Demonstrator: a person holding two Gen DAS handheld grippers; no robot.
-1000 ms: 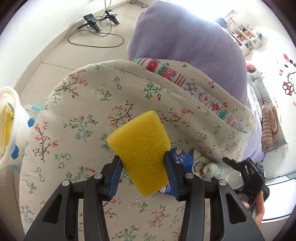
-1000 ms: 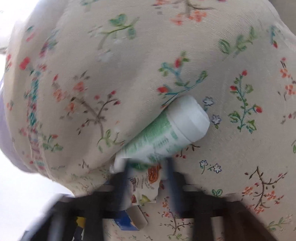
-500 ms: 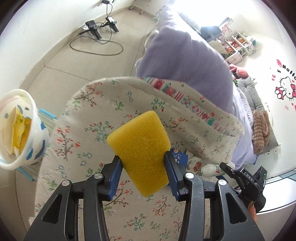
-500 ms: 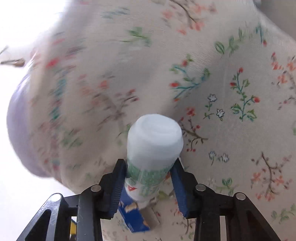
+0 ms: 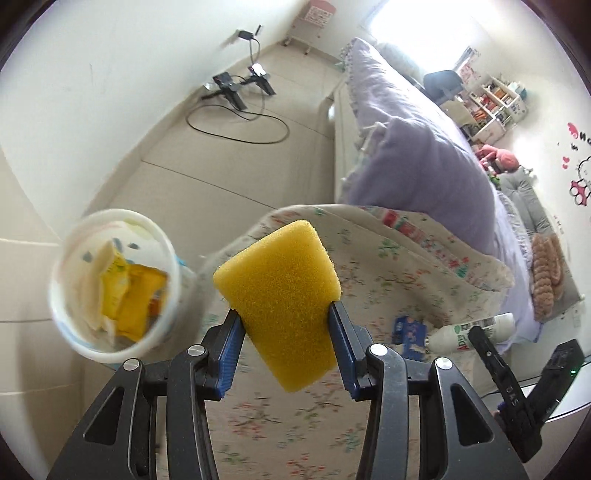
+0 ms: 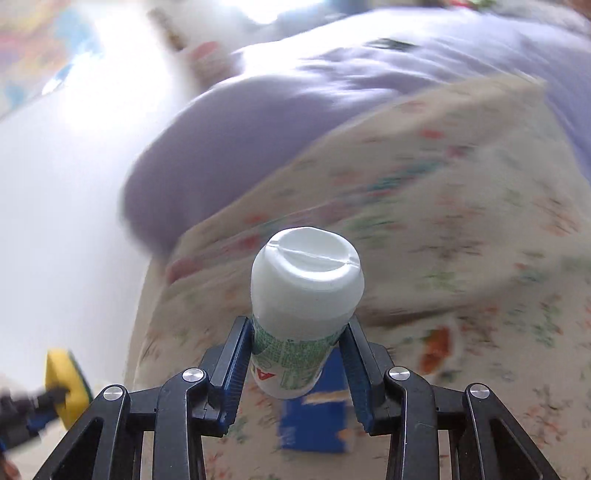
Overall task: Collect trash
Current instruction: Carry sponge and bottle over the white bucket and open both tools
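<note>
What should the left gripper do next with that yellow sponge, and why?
Probably carry the yellow sponge sideways until it hangs over the white bin, then let go. The left gripper is clamped on it, the bin stands open just to its left in the left wrist view, and it already holds yellow wrappers.

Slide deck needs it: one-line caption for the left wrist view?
Left gripper clamps a yellow sponge beside the white trash bin, above a floral cloth.

White walls [image 5: 92, 92], beige tile floor [image 5: 221, 166], lilac bed [image 5: 424, 166] w/ sunlit window [image 5: 413, 22].
</note>
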